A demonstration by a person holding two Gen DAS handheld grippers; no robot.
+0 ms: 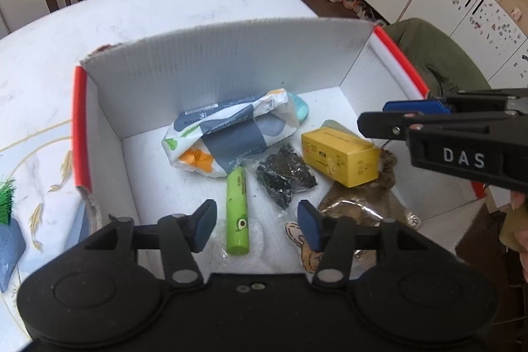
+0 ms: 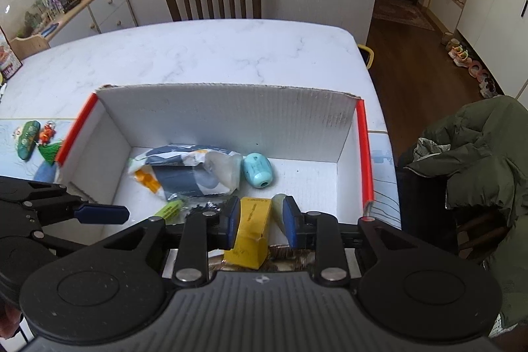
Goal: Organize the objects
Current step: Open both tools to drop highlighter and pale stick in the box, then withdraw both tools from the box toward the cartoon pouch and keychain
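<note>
While both tools hang over the open white cardboard box with red-edged side walls, which stands on the white marbled surface, neither one grips anything. The left tool has its blue pads spread wide, and the green tube lies on the box floor just below the gap, nearer the left pad, its cap end pointing back toward the camera. Just right of the tube sits a clear bag of dark bits, and beyond both lies the patterned wipes pack against the far wall, with a light blue egg-shaped object at its right end. The right tool also stands parted; in its own view the yellow carton lies in the gap between the pads, close to the left one, though whether it touches cannot be told. From the left wrist view that tool reaches in from the right, above the carton and clear of it, and the carton rests partly on a shiny brown foil pouch. Outside the box, on the surface to its left, lie a green tassel and small toys.
</note>
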